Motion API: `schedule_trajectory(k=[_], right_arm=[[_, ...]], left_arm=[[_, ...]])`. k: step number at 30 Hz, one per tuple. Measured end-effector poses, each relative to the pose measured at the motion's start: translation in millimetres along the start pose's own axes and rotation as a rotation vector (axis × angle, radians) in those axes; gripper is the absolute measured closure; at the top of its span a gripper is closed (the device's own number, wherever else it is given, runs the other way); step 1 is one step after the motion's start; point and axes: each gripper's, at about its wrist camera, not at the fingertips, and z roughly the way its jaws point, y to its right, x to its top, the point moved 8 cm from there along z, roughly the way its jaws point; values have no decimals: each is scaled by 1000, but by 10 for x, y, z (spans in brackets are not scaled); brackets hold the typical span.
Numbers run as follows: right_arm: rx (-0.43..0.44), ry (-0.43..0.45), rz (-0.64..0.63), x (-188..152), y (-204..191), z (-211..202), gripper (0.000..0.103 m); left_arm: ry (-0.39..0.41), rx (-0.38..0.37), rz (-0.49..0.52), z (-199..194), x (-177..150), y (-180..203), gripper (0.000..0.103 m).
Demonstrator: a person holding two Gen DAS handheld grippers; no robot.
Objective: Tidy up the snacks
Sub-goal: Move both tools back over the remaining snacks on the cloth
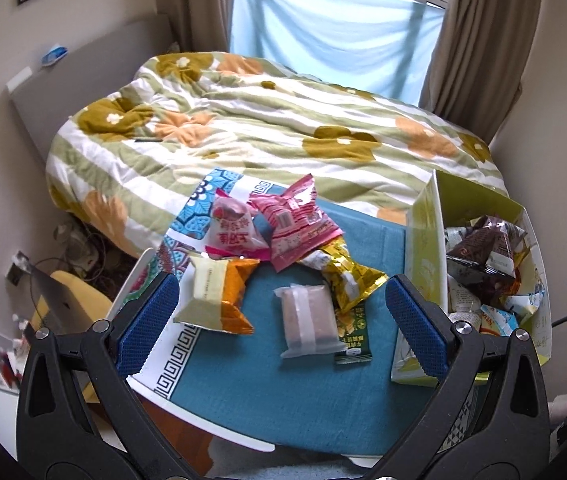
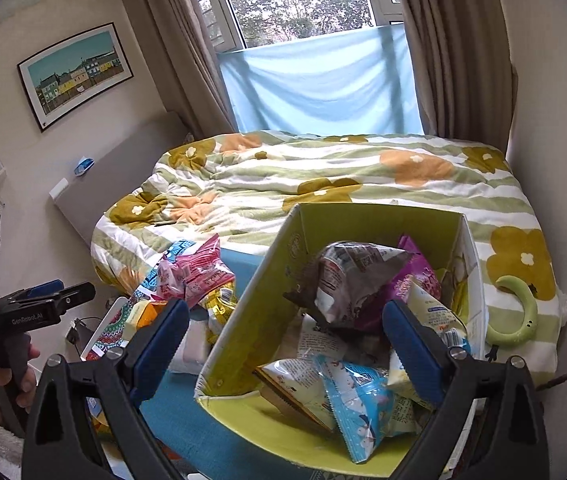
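2 tools hang over a small counter [image 1: 243, 392] covered with a teal cloth, set against a bed [image 1: 267, 136] with a flowered quilt. The left tool [image 1: 281, 320] stands wide open with nothing between its blue pads, above a loose heap of snack packets: 2 pink packets [image 1: 283, 220], an orange and cream packet [image 1: 219, 296], a gold packet [image 1: 347, 276], a clear wrapped bar [image 1: 308, 320] and a dark green sachet [image 1: 353, 340] partly under it. The right tool [image 2: 283, 340] is also spread wide and holds nothing, poised over a yellow-green cardboard box [image 2: 251, 320] at the right side of the counter. Inside the box lie several packets [image 2: 359, 396], light blue, purple, brown and white, piled together. A hand [image 2: 3, 384] grips the left tool's handle.
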Motion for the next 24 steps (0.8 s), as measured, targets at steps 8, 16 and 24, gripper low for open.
schedule_trajectory(k=[8, 16, 24], right_arm=[[17, -15, -28, -4, -604, 253, 6], [39, -80, -63, -134, -1293, 700, 6], [44, -189, -43, -444, -1745, 1267, 6]], left_arm=[[-44, 19, -17, 203, 40, -577, 1], [-155, 9, -11, 575, -86, -1117, 1], [-253, -16, 64, 1076, -210, -1326, 1]])
